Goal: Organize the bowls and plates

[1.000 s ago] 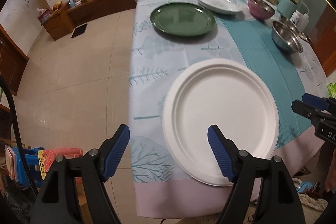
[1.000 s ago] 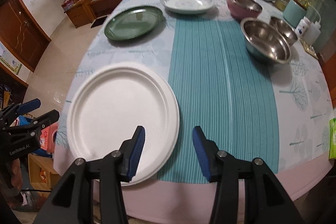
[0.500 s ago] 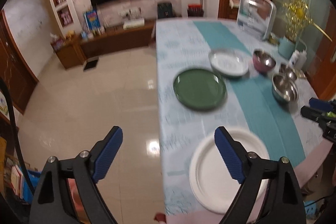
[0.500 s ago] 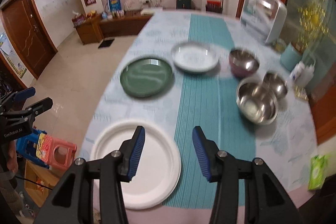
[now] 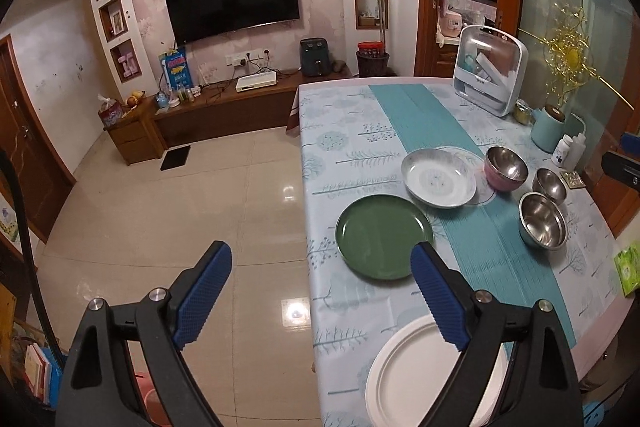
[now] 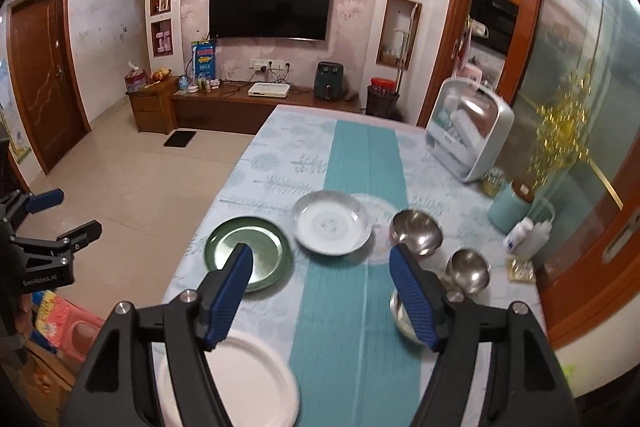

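Two grippers, left (image 5: 320,293) and right (image 6: 320,293), hang with jaws spread and empty above the table (image 5: 352,143), where the white paper plate (image 5: 416,379), nearest the green plate (image 5: 382,241), looks light, flexible, best pinched at its rim.

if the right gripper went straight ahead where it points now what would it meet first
Probably the teal runner on the table, between the green plate and the steel bowls; the open right gripper holds nothing. Depth is unclear.
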Motion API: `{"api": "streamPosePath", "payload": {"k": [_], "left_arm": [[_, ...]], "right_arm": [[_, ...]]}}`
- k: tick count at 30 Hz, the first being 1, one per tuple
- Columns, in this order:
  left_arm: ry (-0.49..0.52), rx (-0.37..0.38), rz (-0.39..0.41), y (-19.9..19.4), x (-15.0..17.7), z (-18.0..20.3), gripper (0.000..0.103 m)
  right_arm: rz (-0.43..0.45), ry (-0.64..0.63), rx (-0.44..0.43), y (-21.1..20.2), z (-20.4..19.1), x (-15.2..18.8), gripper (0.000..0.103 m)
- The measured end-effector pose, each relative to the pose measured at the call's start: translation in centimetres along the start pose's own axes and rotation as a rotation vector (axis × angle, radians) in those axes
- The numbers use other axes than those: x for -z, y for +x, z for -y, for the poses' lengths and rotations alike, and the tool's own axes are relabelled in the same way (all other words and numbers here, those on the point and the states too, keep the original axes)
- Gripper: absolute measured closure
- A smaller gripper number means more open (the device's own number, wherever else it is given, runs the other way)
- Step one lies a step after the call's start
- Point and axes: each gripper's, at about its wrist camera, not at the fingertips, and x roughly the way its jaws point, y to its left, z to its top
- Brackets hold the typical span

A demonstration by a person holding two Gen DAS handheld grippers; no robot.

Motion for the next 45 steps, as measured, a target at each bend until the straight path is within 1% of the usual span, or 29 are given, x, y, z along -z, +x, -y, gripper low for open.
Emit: {"api": "streamPosePath", "payload": {"k": [3,7,11,15,18,20,23,26,28,32,33,34,35,37,38,40,41,42,43,44,45], "left_arm": [[0.003,-0.002,-0.025,2.2,-0.7,0.3,0.013],[-0.007,0.004,-0.086,6.1,-1.0,1.0,0.013],[-0.028,-0.013,-0.195,11.8,-0.9,1.5,0.013],[-0.050,-0.028,-0.283,16.8,-0.3,1.8,0.013],[-0.061,-0.056,-0.330,20.4,0.1,1.9,0.013],[-0.074,-0.059,-0.367,22.9,0.3,1.9,0.013],[-0.115,-0.021,-0.427,26.2,0.6,1.5,0.013],[-0.161,0.001,-0.477,29.1,1.2,1.1,0.013],[-0.180,0.003,-0.491,30.4,1.5,1.1,0.013],[-0.207,0.032,-0.511,32.3,1.7,1.1,0.013],[-0.210,0.041,-0.515,32.5,1.7,1.0,0.016],[-0.213,0.053,-0.523,32.9,1.8,1.0,0.021],[-0.213,0.067,-0.537,33.4,1.9,1.0,0.023],[-0.219,0.082,-0.556,34.1,2.0,1.1,0.033],[-0.225,0.097,-0.564,34.5,2.0,1.1,0.036],[-0.231,0.125,-0.577,35.0,2.1,1.2,0.048],[-0.232,0.144,-0.584,35.3,2.1,1.3,0.050],[-0.233,0.151,-0.587,35.6,2.1,1.5,0.057],[-0.234,0.161,-0.594,35.9,2.2,1.6,0.062],[-0.234,0.168,-0.603,36.2,2.2,1.7,0.064],[-0.236,0.170,-0.610,36.4,2.4,1.8,0.070]], "right_arm": [[-0.003,-0.029,0.024,1.5,-0.3,-0.7,0.032],[-0.057,-0.044,0.001,5.5,-0.3,-1.1,0.032],[-0.115,-0.063,-0.021,10.3,-0.4,-0.9,0.032],[-0.181,-0.049,-0.051,15.0,-0.4,-0.1,0.032],[-0.236,-0.027,-0.089,18.4,-0.4,0.5,0.032],[-0.271,-0.017,-0.105,20.4,-0.4,1.0,0.032],[-0.344,0.027,-0.172,23.8,-0.2,1.8,0.032],[-0.406,0.082,-0.235,26.5,-0.2,2.6,0.032],[-0.440,0.107,-0.261,28.2,-0.2,3.0,0.033],[-0.509,0.145,-0.311,31.4,-0.7,4.0,0.047],[-0.526,0.157,-0.320,32.1,-0.8,4.2,0.051],[-0.540,0.167,-0.328,32.8,-0.9,4.5,0.053],[-0.550,0.179,-0.333,33.4,-1.0,4.7,0.056],[-0.575,0.198,-0.342,34.6,-1.2,5.1,0.060],[-0.583,0.202,-0.347,35.0,-1.3,5.3,0.063],[-0.595,0.200,-0.351,35.8,-1.6,5.5,0.067],[-0.600,0.196,-0.353,36.1,-1.9,5.7,0.069],[-0.604,0.195,-0.358,36.4,-2.0,5.7,0.072],[-0.611,0.194,-0.365,36.8,-2.2,5.8,0.074],[-0.616,0.192,-0.370,37.0,-2.3,5.8,0.079],[-0.624,0.186,-0.375,37.3,-2.6,6.0,0.083]]}}
